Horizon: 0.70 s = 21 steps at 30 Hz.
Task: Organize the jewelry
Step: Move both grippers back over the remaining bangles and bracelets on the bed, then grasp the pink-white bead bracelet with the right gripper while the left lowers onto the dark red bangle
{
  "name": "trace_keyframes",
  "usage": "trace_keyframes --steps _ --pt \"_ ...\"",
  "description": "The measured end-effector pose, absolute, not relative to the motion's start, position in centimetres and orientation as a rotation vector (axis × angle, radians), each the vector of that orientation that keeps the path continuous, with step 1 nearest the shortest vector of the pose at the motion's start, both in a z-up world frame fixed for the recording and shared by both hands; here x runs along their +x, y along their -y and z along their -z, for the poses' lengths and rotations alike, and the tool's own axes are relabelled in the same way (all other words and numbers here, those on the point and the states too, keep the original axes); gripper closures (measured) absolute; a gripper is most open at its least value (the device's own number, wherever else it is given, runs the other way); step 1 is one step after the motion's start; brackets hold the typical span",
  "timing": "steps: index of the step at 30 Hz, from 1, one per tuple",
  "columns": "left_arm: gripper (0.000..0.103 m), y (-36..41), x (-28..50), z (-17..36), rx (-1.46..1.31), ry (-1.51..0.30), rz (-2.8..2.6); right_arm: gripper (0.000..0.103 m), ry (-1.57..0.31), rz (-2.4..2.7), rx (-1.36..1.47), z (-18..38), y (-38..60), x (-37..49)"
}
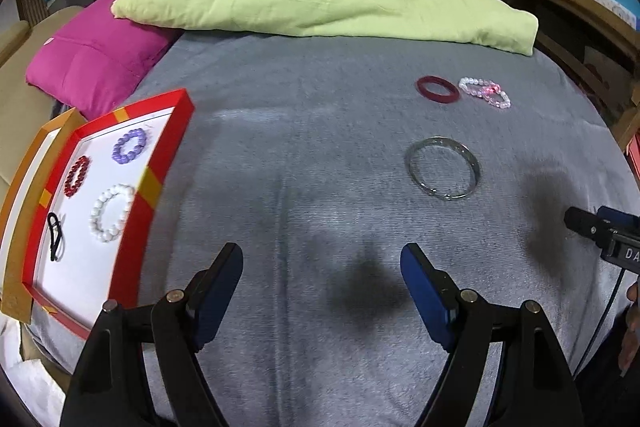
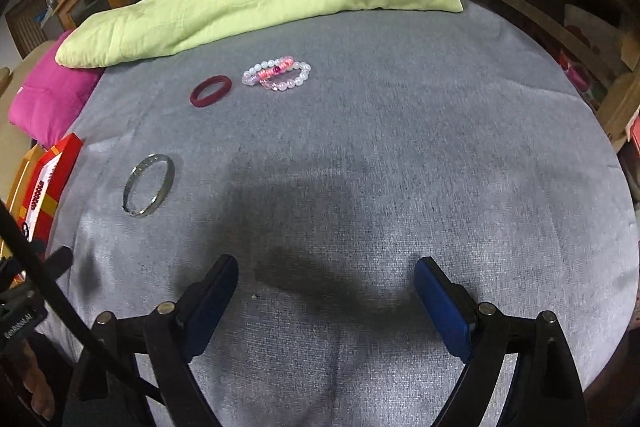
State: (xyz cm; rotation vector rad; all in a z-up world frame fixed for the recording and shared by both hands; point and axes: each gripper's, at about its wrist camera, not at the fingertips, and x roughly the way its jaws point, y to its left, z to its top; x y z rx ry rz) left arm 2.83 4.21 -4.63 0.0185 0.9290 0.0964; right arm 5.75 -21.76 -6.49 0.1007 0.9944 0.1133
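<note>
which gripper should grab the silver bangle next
Probably the left. The silver bangle lies just ahead of the open left gripper, with the red tray on that side too. From the open right gripper it sits far off to the side.

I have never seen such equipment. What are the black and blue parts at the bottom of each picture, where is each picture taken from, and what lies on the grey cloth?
They are two hand-held grippers with a camera on each, looking along its fingers. One picture shows the left gripper, the other the right gripper. Both are open and hold nothing. On the grey cloth lie a silver bangle, a dark red ring and a pink-and-white bead bracelet. At the left, a red tray holds purple, red and white bead bracelets and a black clip.
</note>
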Motion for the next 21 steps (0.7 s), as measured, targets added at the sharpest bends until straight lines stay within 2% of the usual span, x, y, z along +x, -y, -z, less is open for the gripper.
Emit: trace_keyframes --steps 7,12,17,21 --pt "0.021 -3.3 4.2 5.1 0.016 -0.928 -0.079 0.014 -0.992 -0.158 0.221 5.1 23.0 7.5" --pt "0.021 -3.2 4.7 5.4 0.007 -0.917 -0.060 0.030 -0.994 -0.206 0.325 3.1 23.2 11.8" --pt "0.022 -3.7 4.8 5.4 -0.005 -0.889 -0.051 0.052 -1.067 -0.222 0.441 3.4 22.3 18.3" --pt "0.021 -4.5 5.1 5.0 -0.035 -0.874 -0.048 0.059 -1.122 -0.184 0.477 4.5 21.3 22.3"
